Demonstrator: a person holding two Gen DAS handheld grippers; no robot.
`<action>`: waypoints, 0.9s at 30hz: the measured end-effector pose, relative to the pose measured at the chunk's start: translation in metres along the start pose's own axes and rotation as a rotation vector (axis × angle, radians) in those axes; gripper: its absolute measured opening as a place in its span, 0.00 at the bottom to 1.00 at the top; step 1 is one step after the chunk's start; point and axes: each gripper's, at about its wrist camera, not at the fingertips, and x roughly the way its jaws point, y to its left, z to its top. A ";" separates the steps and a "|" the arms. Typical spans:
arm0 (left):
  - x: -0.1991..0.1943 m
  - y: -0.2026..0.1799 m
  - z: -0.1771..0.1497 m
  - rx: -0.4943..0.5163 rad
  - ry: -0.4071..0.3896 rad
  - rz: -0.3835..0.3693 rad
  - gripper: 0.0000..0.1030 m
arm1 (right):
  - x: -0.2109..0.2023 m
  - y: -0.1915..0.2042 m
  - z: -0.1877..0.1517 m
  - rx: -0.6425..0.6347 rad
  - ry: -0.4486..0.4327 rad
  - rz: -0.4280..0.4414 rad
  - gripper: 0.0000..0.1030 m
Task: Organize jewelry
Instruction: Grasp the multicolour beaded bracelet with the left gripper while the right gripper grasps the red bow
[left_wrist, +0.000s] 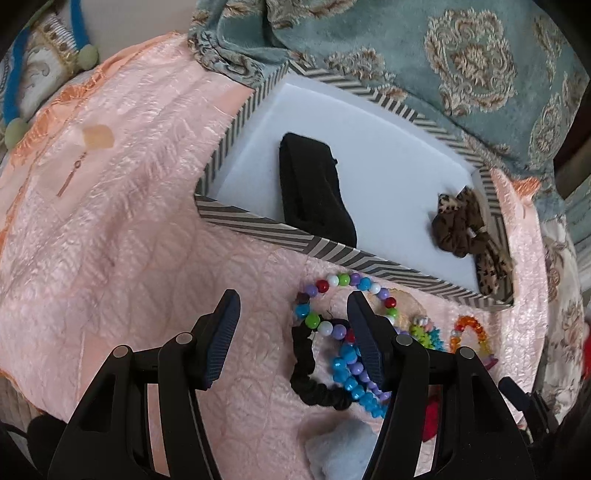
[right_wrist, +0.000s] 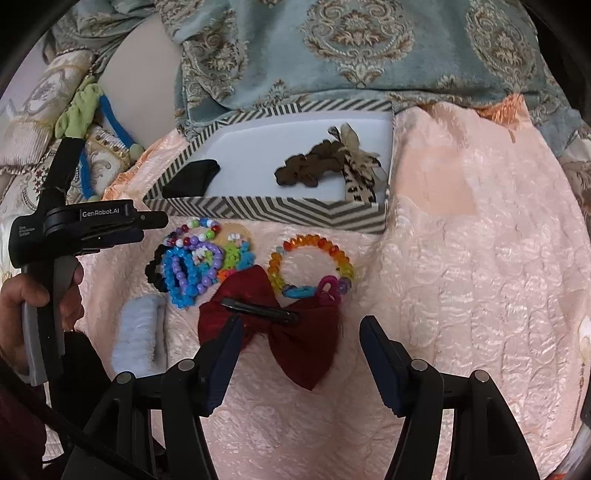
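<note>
A striped box (left_wrist: 258, 221) with a white floor holds a black headband (left_wrist: 314, 184) and a leopard scrunchie (left_wrist: 461, 229). In front of it lies a heap of bead bracelets (left_wrist: 332, 284), a black scrunchie (left_wrist: 306, 384) and a rainbow bracelet (right_wrist: 314, 266). My left gripper (left_wrist: 291, 295) is open just above the heap, its right finger over the blue beads (left_wrist: 351, 376). My right gripper (right_wrist: 301, 320) is open over a dark red bow (right_wrist: 295, 339) with a black clip (right_wrist: 258, 310). Its left finger is at the bow's edge and the right finger stands clear.
Everything rests on a pink quilted bedspread (right_wrist: 461, 277). A teal patterned blanket (right_wrist: 332, 44) is bunched behind the box (right_wrist: 258, 212). A pale blue fuzzy piece (right_wrist: 140, 332) lies left of the bow. A small pendant (left_wrist: 70, 181) lies far left. A hand (right_wrist: 22, 306) holds the left gripper (right_wrist: 155, 221).
</note>
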 end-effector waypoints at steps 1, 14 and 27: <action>0.003 -0.001 0.001 0.007 0.007 0.005 0.59 | 0.002 -0.001 0.000 0.000 0.006 0.003 0.62; 0.016 -0.005 0.012 0.025 0.059 -0.011 0.59 | 0.005 0.035 0.009 -0.319 -0.004 0.068 0.62; 0.036 -0.020 0.019 0.084 0.100 -0.022 0.46 | 0.032 0.030 0.005 -0.430 0.074 0.063 0.37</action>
